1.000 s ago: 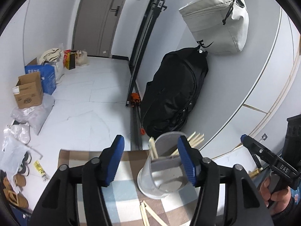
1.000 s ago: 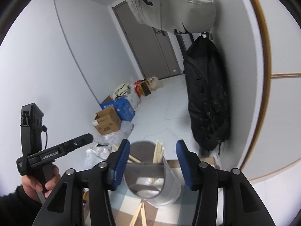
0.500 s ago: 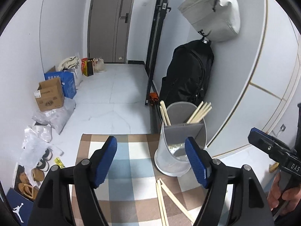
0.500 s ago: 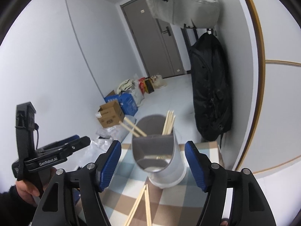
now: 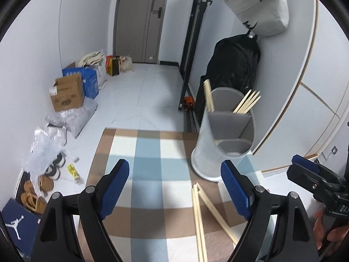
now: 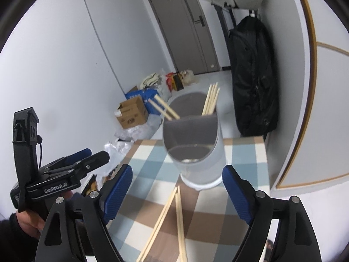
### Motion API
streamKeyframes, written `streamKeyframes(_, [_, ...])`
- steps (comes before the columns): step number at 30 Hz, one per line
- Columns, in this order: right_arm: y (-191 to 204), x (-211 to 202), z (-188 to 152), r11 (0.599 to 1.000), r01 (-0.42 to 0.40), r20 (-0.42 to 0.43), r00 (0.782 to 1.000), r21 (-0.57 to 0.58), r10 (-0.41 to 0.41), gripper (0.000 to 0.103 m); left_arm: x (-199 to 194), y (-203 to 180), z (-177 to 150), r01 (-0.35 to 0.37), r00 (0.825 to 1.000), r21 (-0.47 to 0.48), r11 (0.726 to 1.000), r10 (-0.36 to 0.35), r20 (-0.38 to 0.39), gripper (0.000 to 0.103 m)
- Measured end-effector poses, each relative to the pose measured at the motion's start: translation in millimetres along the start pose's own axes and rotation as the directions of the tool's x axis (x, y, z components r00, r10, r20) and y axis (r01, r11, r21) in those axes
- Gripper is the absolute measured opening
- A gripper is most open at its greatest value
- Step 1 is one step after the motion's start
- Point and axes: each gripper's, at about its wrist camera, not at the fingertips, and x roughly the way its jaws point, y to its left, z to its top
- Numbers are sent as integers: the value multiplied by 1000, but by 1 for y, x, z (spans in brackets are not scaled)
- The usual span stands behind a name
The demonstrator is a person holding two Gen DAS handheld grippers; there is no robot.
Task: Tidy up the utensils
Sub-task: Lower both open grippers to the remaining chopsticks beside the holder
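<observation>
A grey divided utensil holder (image 5: 226, 139) stands on the checked cloth (image 5: 148, 166), with wooden chopsticks (image 5: 247, 104) in its back compartments. It also shows in the right wrist view (image 6: 196, 144). Several loose chopsticks (image 5: 202, 214) lie on the cloth in front of it, also in the right wrist view (image 6: 174, 216). My left gripper (image 5: 174, 187) is open and empty, back from the holder. My right gripper (image 6: 176, 192) is open and empty above the loose chopsticks.
The table sits against a white wall panel (image 5: 305, 113). A black bag (image 5: 233, 65) and a grey bag (image 5: 259, 6) hang behind. Boxes (image 5: 67, 91) and shoes (image 5: 37, 187) lie on the floor at left.
Both grippers have pulled back and up from the holder, which was between their fingers one second ago. The loose chopsticks on the cloth have come more into view.
</observation>
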Motion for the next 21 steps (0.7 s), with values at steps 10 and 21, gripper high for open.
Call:
streamKeyframes(10, [11, 37, -32, 1000, -1, -119, 993, -15, -1, 95, 16, 29, -24, -39, 996, -74, 996, 33, -82, 83])
streamKeyframes(21, [19, 95, -50, 1000, -13, -295, 955, -3, 11, 83, 23, 49, -31, -68, 988, -129, 989, 48, -149, 83])
